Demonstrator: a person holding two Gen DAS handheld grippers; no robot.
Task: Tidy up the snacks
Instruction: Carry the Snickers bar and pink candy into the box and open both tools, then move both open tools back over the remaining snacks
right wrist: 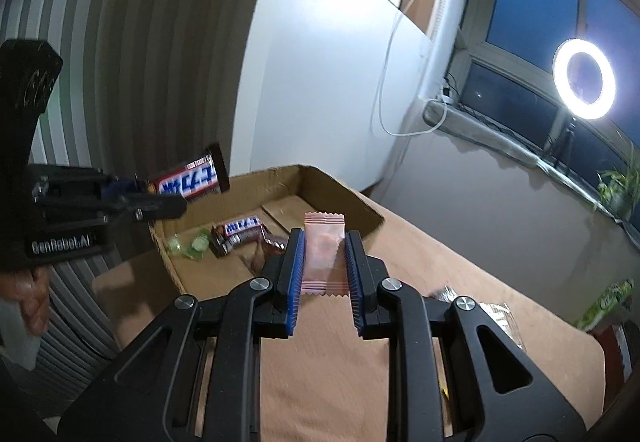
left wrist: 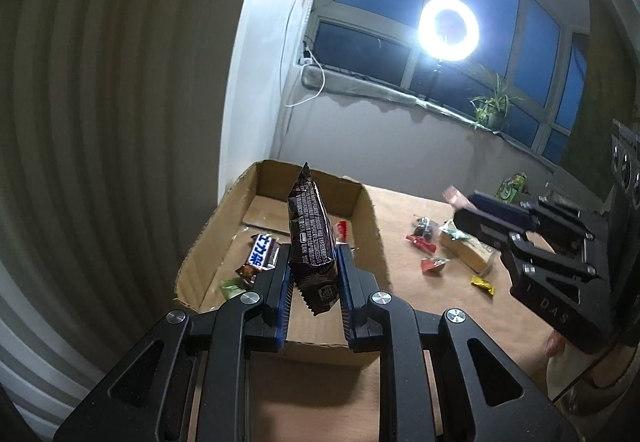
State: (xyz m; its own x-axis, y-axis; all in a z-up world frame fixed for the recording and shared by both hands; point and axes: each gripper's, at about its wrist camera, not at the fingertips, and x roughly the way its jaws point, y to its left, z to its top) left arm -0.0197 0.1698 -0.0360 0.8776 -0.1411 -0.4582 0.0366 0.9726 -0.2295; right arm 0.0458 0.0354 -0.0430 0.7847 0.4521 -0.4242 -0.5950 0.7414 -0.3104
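While the left wrist view looks along its own blue-padded fingers, the left gripper (left wrist: 314, 274) stands nearly closed on a dark brown foil chocolate bar wrapper (left wrist: 310, 234), held upright with its tip over the open brown cardboard box (left wrist: 370, 213). Inside the box lie a brown and blue-white wrapped chocolate bar (left wrist: 262, 254), a small green wrapped candy (left wrist: 232, 288) and a small red wrapped candy (left wrist: 343, 230). On the tan table (left wrist: 404, 290) to the right are scattered red candies (left wrist: 422, 244), a yellow candy (left wrist: 483, 284) and a green snack packet (left wrist: 511, 186). The right gripper (left wrist: 460, 207) enters from the right, blurred, with something pink at its tip.

From the right wrist view, the right gripper (right wrist: 324, 262) is pinched on a flat pale pink sachet with zigzag ends (right wrist: 323, 254), held above the table (right wrist: 328, 362) just short of the box (right wrist: 360, 207). The box holds the chocolate bar (right wrist: 240, 236) and green candies (right wrist: 188, 246). The left gripper (right wrist: 160, 197) hangs over the box's left wall with its brown bar (right wrist: 192, 177). A bright ring light (right wrist: 584, 78) stands by the window.
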